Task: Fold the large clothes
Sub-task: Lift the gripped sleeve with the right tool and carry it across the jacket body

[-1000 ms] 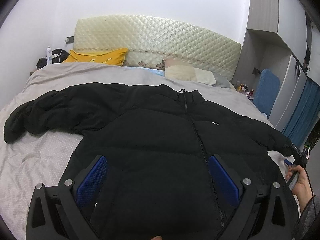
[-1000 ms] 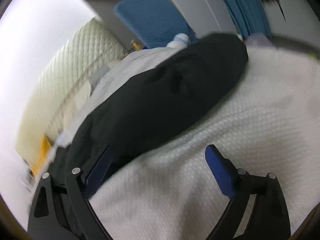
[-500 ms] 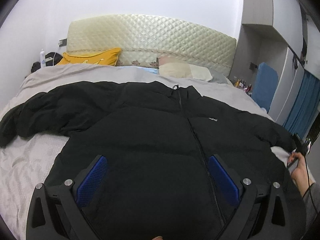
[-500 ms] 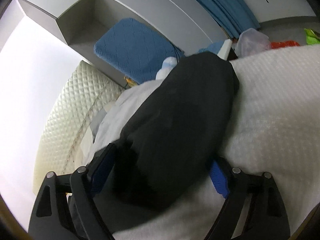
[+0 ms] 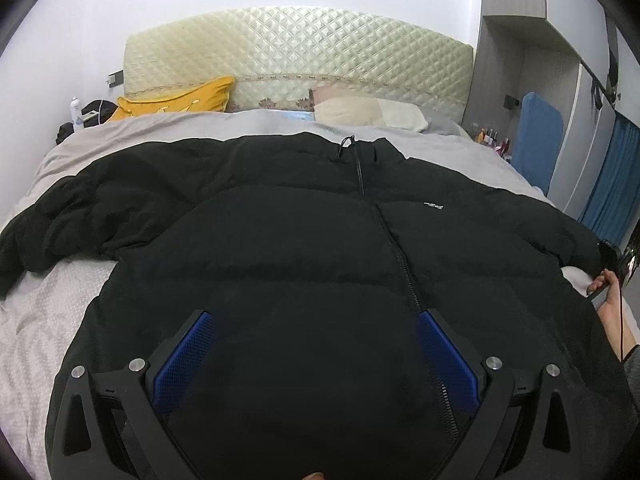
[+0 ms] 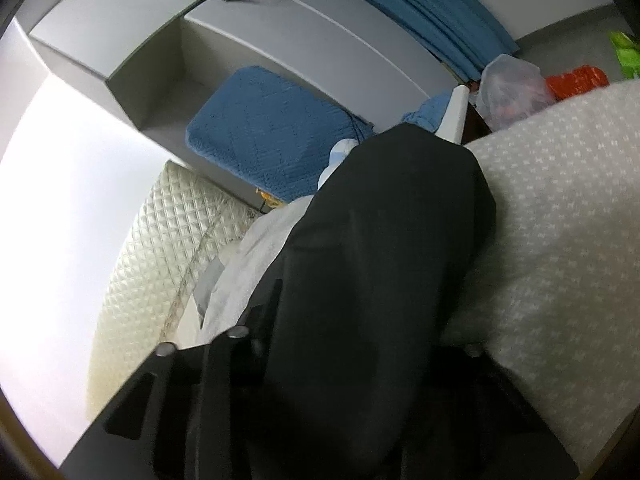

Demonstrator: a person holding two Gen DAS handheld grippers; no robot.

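Left wrist view looks down the length of a black puffer jacket (image 5: 320,248) spread front-up over the grey bed cover (image 5: 36,320), its collar toward the quilted cream headboard (image 5: 296,52) and its hem at the near edge of the bed. The zipper (image 5: 400,256) runs down the middle of the chest, and one sleeve (image 5: 80,216) stretches out toward the left edge of the bed. The left gripper (image 5: 316,354) hovers above the lower front of the jacket with its blue pads (image 5: 182,360) spread wide and nothing between them. At the head of the bed lie a yellow pillow (image 5: 176,98) and a pale pillow (image 5: 368,110). At the right edge of the bed, a bare hand (image 5: 610,300) shows beside the jacket's other sleeve end. In the right wrist view, that sleeve (image 6: 380,260) fills the middle, lying on the textured cover (image 6: 560,240) near the bed's edge, and it passes between the dark fingers (image 6: 240,344) of the right gripper (image 6: 352,356); the pads are buried in the fabric, which looks pinched. Behind it stand a blue cushion (image 6: 272,140) against grey cabinets and a blue curtain (image 6: 420,16).
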